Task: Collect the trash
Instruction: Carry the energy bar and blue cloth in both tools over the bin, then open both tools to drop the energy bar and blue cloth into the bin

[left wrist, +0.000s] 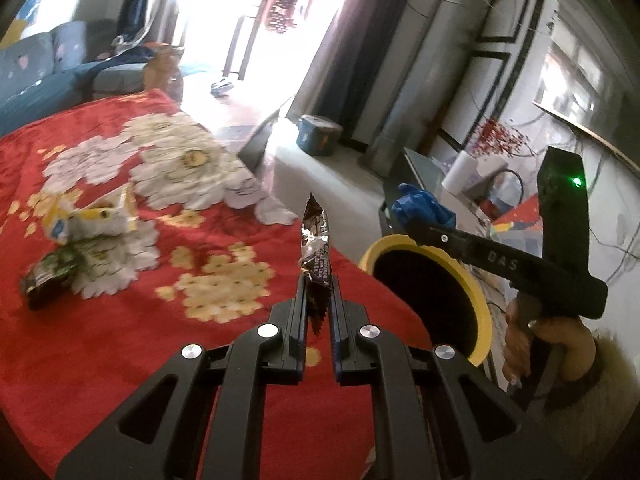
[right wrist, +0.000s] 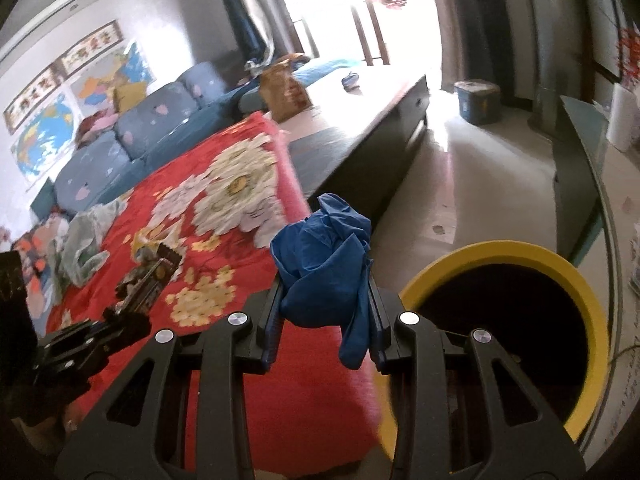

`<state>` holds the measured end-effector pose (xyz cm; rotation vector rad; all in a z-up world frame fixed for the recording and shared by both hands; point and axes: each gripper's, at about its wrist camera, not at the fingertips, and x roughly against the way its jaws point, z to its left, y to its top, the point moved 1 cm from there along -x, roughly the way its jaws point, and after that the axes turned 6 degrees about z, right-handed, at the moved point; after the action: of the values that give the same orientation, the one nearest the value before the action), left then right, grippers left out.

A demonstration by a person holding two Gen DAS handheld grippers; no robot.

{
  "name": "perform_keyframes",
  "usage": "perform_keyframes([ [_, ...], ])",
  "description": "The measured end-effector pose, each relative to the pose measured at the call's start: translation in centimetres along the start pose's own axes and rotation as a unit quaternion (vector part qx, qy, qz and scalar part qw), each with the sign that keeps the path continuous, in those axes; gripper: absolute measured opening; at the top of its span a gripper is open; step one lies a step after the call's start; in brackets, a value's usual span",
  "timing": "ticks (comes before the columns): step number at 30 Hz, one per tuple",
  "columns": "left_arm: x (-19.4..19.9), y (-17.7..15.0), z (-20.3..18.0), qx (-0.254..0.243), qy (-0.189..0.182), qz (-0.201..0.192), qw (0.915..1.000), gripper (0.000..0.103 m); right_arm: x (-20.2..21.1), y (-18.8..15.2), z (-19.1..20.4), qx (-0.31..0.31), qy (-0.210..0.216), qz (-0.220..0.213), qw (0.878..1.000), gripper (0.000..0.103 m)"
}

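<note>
My left gripper (left wrist: 319,280) is shut on a brown snack wrapper (left wrist: 316,248), held upright above the red flowered blanket (left wrist: 120,340) near its right edge. My right gripper (right wrist: 325,284) is shut on a crumpled blue glove (right wrist: 324,256), just left of the yellow-rimmed bin (right wrist: 560,276). In the left wrist view the right gripper (left wrist: 404,220) holds the glove (left wrist: 424,206) over the bin's (left wrist: 478,304) far rim. A yellow-white wrapper (left wrist: 94,220) and a dark green wrapper (left wrist: 50,276) lie on the blanket at left.
A pale plastic bag (right wrist: 84,244) lies on the blanket's far left. A blue sofa (right wrist: 132,140) stands behind. A dark low table (right wrist: 360,136) is beyond the blanket, a blue bucket (right wrist: 478,102) on the floor, and a glass table (right wrist: 592,152) at right.
</note>
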<state>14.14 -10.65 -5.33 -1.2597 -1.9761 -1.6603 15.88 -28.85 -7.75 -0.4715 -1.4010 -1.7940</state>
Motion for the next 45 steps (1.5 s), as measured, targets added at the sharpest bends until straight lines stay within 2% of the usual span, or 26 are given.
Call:
perform_keyframes([
  [14,-2.7,-0.1,-5.4,-0.057,-0.034,0.025,0.9975,0.009,2.0,-0.8,-6.3,-0.072,-0.040,-0.022,0.996,0.028],
  [25,-5.3,-0.7,-9.5,-0.101,-0.061,0.048,0.9919,0.009,2.9,-1.0,-10.4,-0.120,-0.074,-0.034,0.989,0.030],
  [41,-10.6,-2.5,-13.3,-0.134,-0.091,0.097,0.9821,0.009,3.1,-2.3,-14.7,-0.170,-0.087,-0.027,0.981,0.032],
  [43,-11.5,-2.5,-13.5,-0.133,-0.094,0.102,0.9813,0.009,2.9,-2.6,-15.1,-0.174,-0.082,-0.021,0.981,0.034],
  [45,-12.4,-2.5,-13.7,-0.135,-0.096,0.105,0.9806,0.010,2.8,-2.7,-15.4,-0.176,-0.084,-0.018,0.981,0.044],
])
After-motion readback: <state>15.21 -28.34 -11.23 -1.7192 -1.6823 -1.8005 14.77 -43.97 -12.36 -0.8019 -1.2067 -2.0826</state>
